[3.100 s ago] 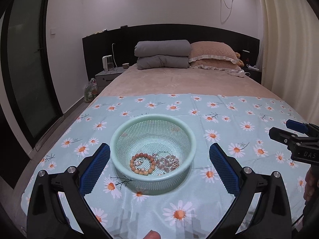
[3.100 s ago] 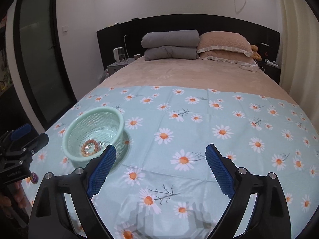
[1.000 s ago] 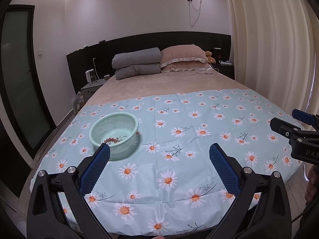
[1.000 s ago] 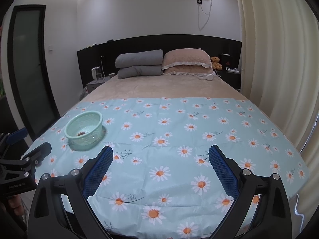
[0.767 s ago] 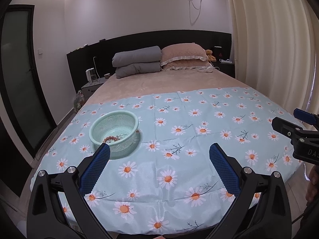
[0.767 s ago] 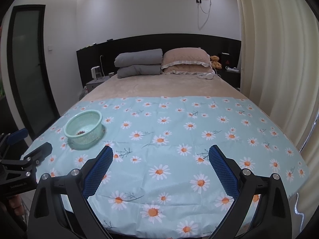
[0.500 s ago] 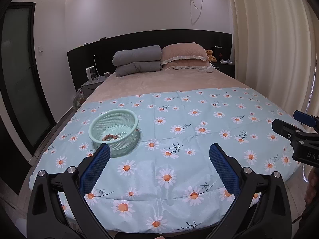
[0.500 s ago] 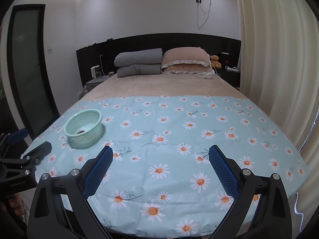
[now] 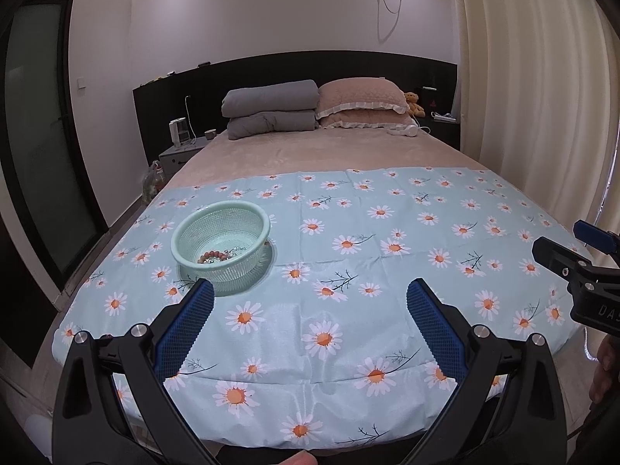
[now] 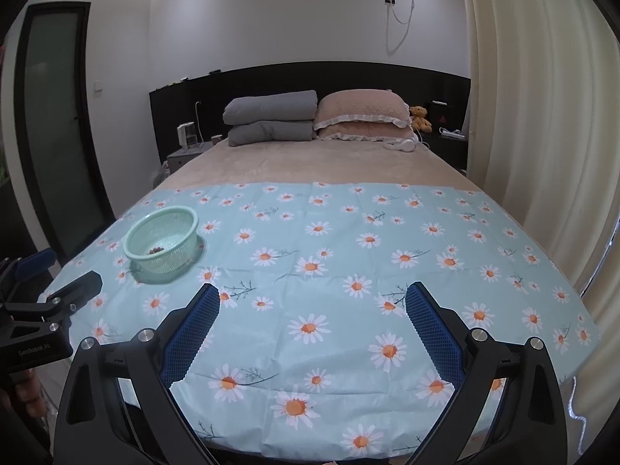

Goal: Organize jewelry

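A pale green mesh basket [image 9: 252,228] stands on the daisy-print cloth [image 9: 348,271] at the left of the bed. Bead bracelets [image 9: 215,256] lie in its bottom. In the right wrist view the basket [image 10: 190,232] is far left with the beads [image 10: 156,250] just visible. My left gripper [image 9: 310,298] is open and empty, held back from the bed's foot, right of the basket. My right gripper [image 10: 312,298] is open and empty over the cloth's front middle. Each gripper shows at the edge of the other's view.
Grey folded quilts [image 9: 271,110] and pink pillows [image 9: 362,102] lie at the headboard, with white headphones [image 9: 405,130] beside them. A nightstand [image 9: 180,155] stands at the left, a dark glass door [image 9: 35,135] on the left wall, cream curtains [image 9: 542,97] on the right.
Since three seconds ago both grippers have pulled well back from the basket to the foot of the bed. In the last second they have barely moved. Both stay open.
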The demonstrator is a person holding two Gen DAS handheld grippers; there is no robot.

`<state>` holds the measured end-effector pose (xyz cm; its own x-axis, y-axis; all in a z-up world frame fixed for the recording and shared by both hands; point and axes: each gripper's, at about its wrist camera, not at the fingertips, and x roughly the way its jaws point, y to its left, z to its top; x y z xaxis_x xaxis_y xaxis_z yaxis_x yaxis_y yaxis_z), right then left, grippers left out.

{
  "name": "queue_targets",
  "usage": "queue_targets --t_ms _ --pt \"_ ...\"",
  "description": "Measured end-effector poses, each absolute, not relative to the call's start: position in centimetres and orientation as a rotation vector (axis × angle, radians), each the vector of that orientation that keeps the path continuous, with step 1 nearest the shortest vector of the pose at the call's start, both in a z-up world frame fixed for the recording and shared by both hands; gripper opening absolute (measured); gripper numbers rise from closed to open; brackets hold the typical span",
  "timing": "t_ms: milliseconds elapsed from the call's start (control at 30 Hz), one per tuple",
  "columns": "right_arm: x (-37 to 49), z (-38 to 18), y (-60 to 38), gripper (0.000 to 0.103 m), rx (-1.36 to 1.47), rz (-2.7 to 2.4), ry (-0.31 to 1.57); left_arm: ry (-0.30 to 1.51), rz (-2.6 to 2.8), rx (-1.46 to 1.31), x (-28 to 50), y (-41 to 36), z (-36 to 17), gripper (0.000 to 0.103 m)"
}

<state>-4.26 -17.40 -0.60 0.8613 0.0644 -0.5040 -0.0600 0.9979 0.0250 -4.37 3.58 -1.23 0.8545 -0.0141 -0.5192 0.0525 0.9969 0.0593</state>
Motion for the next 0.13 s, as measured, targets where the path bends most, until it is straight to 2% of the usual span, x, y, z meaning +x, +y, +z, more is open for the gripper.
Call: queue_targets --t_ms 133 --pt "-4.26 -0.60 -17.37 0.093 0.008 0.066 0.529 0.543 -0.034 0.070 -4.46 3.67 -1.16 0.098"
